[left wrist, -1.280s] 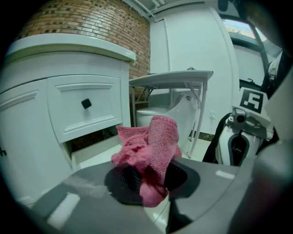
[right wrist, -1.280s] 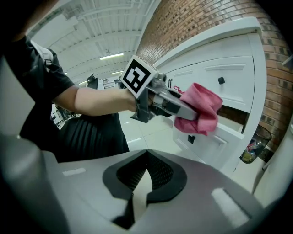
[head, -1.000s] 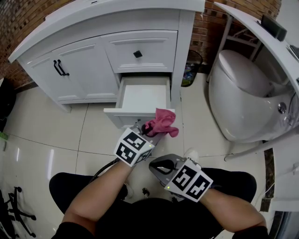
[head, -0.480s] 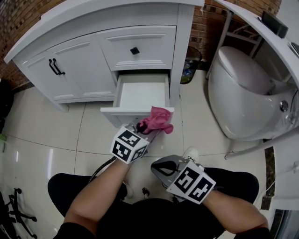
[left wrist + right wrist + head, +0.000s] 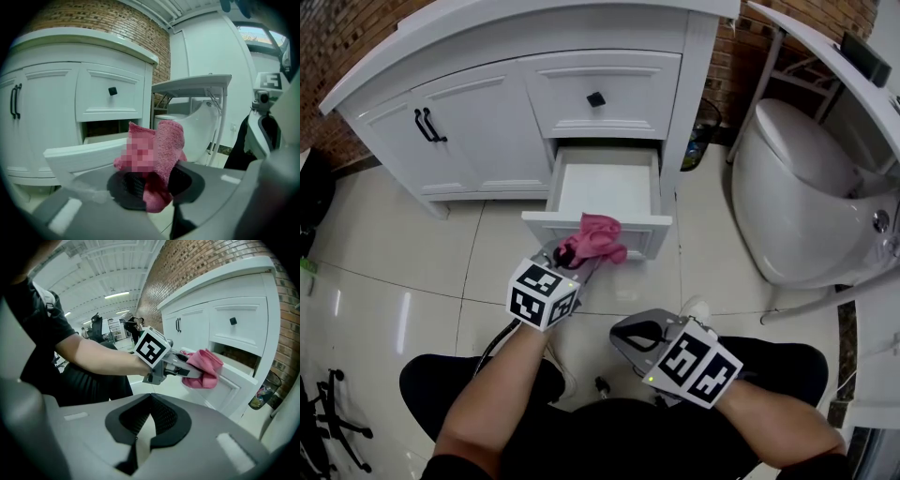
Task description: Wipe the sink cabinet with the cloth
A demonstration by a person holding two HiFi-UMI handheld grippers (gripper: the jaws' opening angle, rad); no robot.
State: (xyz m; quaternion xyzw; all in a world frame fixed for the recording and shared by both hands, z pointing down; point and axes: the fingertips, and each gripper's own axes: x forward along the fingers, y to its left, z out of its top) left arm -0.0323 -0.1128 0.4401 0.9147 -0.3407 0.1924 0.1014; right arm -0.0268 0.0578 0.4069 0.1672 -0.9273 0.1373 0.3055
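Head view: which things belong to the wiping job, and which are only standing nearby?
In the job: pink cloth, left gripper holding it, white sink cabinet, its open drawer.
Only nearby: toilet, waste bin, idle right gripper.

Pink cloth (image 5: 165,140) of soft, nubby woven pile, matt. The left gripper (image 5: 150,185) and right gripper (image 5: 143,430) have smooth, matt grey plastic shells and black ribbed pads (image 5: 164,416) that look rubbery. White sink cabinet (image 5: 478,122), apparently painted wood, smooth with a faint satin sheen; its small square black knob (image 5: 596,99) looks matt. Cream floor tiles (image 5: 394,281) are glossy and mirror the lights. White toilet (image 5: 806,187) of shiny glazed ceramic. Red-brown brick wall (image 5: 108,23), rough and dull.
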